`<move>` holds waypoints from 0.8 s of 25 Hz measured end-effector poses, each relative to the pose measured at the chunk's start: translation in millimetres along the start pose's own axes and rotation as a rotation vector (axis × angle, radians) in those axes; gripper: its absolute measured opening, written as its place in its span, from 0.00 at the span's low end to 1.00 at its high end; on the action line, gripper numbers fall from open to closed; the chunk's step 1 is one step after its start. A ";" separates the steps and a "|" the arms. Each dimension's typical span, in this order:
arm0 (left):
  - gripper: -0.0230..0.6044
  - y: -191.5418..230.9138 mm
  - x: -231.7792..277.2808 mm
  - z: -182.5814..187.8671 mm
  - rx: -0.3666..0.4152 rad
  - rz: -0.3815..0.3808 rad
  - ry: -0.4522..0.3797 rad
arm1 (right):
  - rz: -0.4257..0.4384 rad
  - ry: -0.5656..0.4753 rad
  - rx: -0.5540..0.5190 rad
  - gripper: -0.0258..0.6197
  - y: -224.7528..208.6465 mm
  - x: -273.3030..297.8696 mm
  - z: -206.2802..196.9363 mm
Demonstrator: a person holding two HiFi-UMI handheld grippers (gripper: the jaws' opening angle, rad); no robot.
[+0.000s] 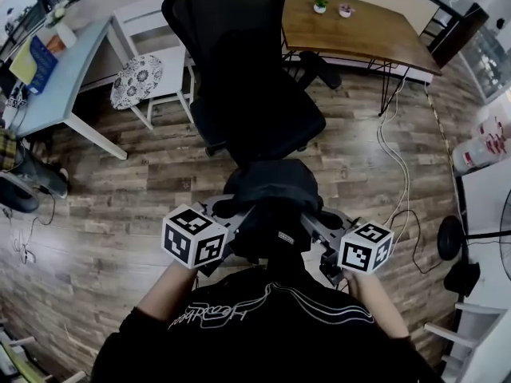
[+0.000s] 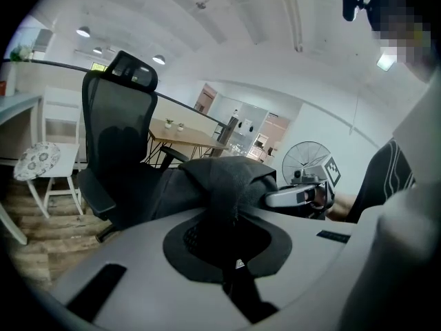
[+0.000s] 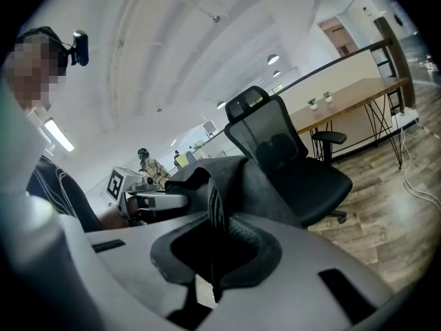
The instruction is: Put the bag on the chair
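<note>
- The left gripper (image 1: 238,218) has its jaws pinched together on a fold of the dark bag (image 1: 271,188). Its own view shows the cloth bunching straight up out of the closed jaws.
- The right gripper (image 1: 318,228) is clamped the same way on the bag's other side, with a strap-like ridge of fabric rising from between its jaws.
- The bag hangs between the two grippers at the lower centre of the head view, just in front of the black office chair (image 1: 257,118), which fills the upper centre.
- It is dark fabric against a dark seat, so I cannot tell whether the bag's far edge brushes the seat front. I judge that it is not resting there yet.
- Both grips are on thin folds. If one slips, the bag could swing down on the other and fall to the wooden floor (image 1: 120,182) short of the seat.
- The chair seems to stand on a castor (image 3: 339,216) base. Nudging the seat's front edge with the bag could roll it away from me.
- If I let go too near that front edge, the soft bag may slump off, so it wants carrying deeper, toward the backrest (image 1: 231,22).
- If one side opens before the other, the bag could twist and tip sideways.
</note>
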State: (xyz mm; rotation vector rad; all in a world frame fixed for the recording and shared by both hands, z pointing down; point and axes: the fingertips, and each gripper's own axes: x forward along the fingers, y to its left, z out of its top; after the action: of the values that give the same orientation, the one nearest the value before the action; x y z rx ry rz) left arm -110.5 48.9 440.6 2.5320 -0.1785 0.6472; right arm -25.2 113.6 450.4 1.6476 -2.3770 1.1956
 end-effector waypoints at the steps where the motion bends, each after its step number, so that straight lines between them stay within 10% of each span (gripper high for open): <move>1: 0.09 3.8 6.4 7.1 -0.001 0.012 0.002 | 0.010 0.002 0.002 0.06 -8.5 2.9 7.6; 20: 0.09 96.4 125.9 146.0 -0.111 0.262 -0.047 | 0.204 0.121 -0.115 0.07 -155.2 73.8 176.9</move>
State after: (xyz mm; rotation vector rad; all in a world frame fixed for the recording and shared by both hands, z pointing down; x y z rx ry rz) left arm 36.4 -108.8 434.6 2.4389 -0.5552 0.6577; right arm 136.3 -72.7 444.6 1.2880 -2.5328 1.1235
